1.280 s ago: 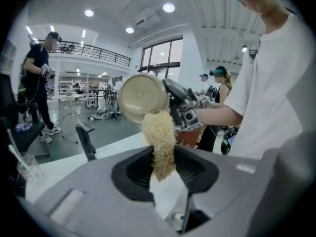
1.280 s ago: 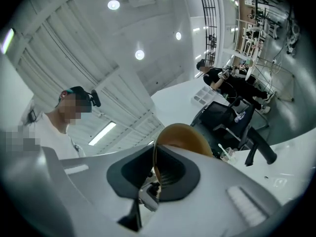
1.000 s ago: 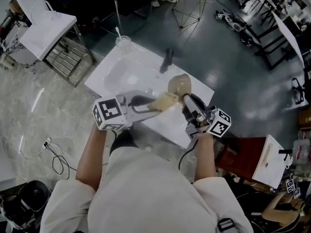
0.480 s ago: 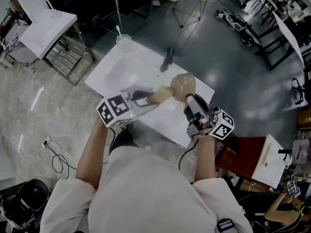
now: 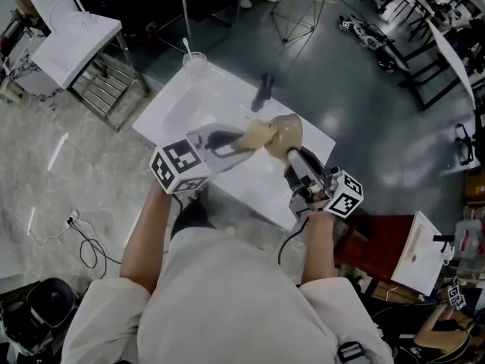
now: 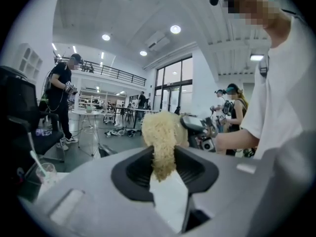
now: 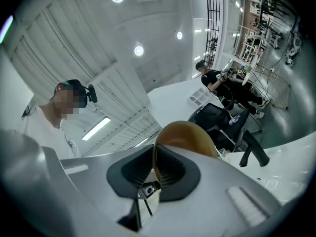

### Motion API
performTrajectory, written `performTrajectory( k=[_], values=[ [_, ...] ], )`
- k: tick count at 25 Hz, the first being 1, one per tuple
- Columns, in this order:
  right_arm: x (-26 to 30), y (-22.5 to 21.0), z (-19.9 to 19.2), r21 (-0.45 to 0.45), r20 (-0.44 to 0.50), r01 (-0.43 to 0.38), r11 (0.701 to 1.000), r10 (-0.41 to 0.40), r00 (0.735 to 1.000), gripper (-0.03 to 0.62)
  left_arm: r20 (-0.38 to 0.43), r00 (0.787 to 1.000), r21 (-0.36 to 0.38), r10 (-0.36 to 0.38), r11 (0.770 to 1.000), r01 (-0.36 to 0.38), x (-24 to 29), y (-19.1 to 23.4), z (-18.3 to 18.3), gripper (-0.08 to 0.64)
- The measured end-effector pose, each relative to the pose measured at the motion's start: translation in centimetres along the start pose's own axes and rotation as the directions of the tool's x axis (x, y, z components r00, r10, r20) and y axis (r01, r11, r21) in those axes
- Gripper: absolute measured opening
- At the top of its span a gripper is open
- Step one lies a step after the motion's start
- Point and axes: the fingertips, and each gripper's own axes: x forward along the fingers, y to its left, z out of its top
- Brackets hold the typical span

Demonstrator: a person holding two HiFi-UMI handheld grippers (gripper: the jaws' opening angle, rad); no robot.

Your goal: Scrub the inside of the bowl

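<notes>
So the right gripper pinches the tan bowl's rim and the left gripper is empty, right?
Not quite. The left gripper is not empty: its fingers clamp a pale yellow scrubber, as the left gripper view shows. The right gripper does pinch the tan bowl by its rim.

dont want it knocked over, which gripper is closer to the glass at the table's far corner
Left. The left gripper, holding the scrubber, is over the table this side of the glass; the right gripper, shut on the bowl, is farther off, toward the person's right.
</notes>
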Motion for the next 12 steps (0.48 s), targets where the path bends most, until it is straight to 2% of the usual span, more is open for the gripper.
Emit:
performTrajectory(
  k=[4, 7, 9, 12],
  values=[
    [0.1, 0.5, 0.6, -0.009, 0.022, -0.019, 1.0, 0.02, 1.0, 0.028, -0.062, 0.998, -0.005, 0.021, 1.0, -0.021, 0.4, 0.5, -1.2, 0.121],
    [-0.1, 0.2, 1.1, -0.019, 0.046, 0.005, 1.0, -0.004, 0.999, 0.028, -0.105, 0.994, -0.006, -0.016, 1.0, 0.015, 0.8, -0.4, -2.5, 0.121],
    [-0.3, -0.4, 1.2, -0.018, 0.052, 0.03, 0.999, -0.029, 0.998, 0.026, -0.088, 0.995, -0.021, -0.048, 0.999, 0.046, 0.8, -1.2, -2.5, 0.121],
    [-0.8, -0.8, 1.2, -0.002, 0.073, 0.041, 0.999, -0.04, 0.997, 0.023, -0.022, 0.997, -0.044, -0.07, 0.997, 0.069, 0.7, -2.0, -1.4, 0.123]
  ],
)
